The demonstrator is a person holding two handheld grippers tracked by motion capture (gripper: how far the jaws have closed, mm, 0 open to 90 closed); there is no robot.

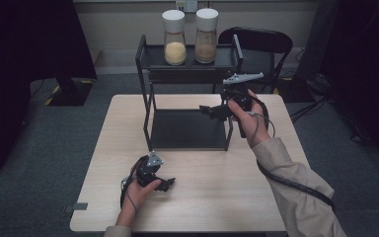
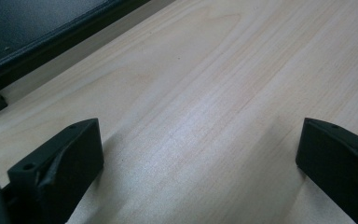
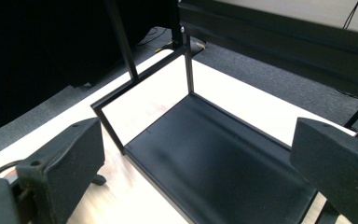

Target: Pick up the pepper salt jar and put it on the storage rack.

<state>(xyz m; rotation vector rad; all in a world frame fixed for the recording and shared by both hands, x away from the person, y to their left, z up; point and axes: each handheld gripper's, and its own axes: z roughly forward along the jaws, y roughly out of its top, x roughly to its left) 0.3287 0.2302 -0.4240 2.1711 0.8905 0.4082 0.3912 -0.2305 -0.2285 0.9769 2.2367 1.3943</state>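
Jars unlabelled; claws empty.

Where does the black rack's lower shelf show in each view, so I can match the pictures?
High view: lower shelf at table centre, beside the right gripper.
Left gripper view: its front edge at top left, above the open jaws.
Right gripper view: centre, between the open jaws.
Shared landmark: the pale wooden table.

2 jars on rack top shelf; rack on table rear; chair behind.
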